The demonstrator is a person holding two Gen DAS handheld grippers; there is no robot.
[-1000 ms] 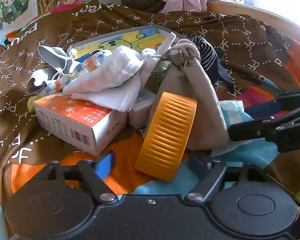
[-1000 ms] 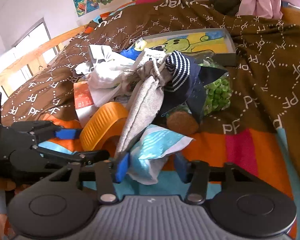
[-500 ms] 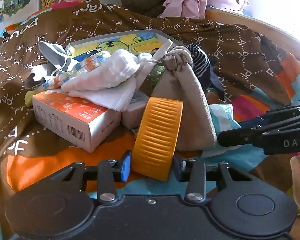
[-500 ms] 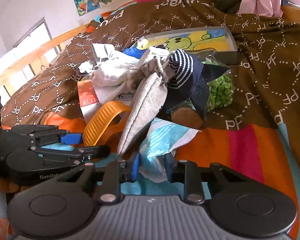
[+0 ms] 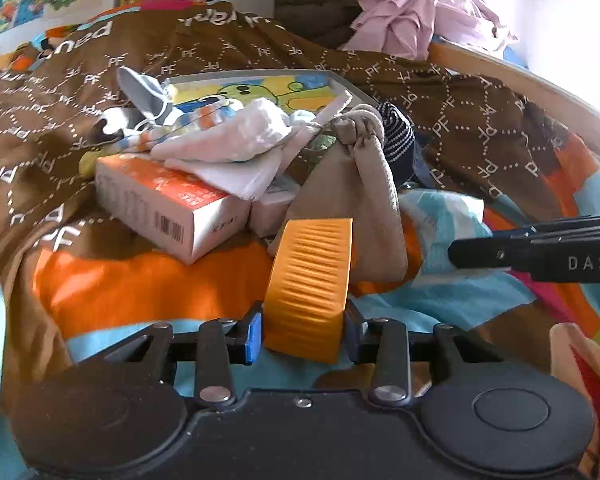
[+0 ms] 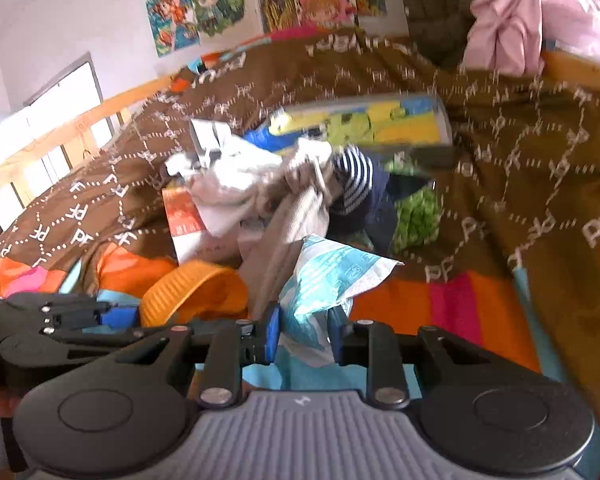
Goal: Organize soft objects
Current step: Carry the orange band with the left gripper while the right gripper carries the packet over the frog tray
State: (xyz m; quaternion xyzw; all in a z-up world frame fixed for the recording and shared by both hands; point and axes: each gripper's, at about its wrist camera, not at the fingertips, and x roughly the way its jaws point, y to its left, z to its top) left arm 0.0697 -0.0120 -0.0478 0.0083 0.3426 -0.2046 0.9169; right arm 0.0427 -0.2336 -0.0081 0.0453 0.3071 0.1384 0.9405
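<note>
On a patterned bed a pile of soft things lies: white cloths (image 5: 236, 144), a beige drawstring pouch (image 5: 359, 200) and a striped navy sock (image 5: 399, 140). My left gripper (image 5: 301, 332) is shut on an orange ribbed ring (image 5: 307, 276), whose near edge sits between the blue pads. In the right wrist view my right gripper (image 6: 303, 334) is shut on a crumpled blue-and-white plastic packet (image 6: 331, 280). The beige pouch (image 6: 288, 232) leans against that packet. The orange ring (image 6: 192, 292) shows at the left there, beside the left gripper's fingers (image 6: 60, 316).
An orange-and-white carton (image 5: 172, 204) lies under the white cloths. A grey tray with a cartoon print (image 5: 260, 84) sits behind the pile, and something green (image 6: 415, 212) lies beside the sock. Pink clothes (image 5: 419, 12) are heaped at the back. A wooden bed rail (image 5: 519, 80) runs along the right.
Both grippers went from open to shut: the left on the orange ring, the right on the blue-and-white packet. Both have since lifted a little, and the right view is blurred by motion.
</note>
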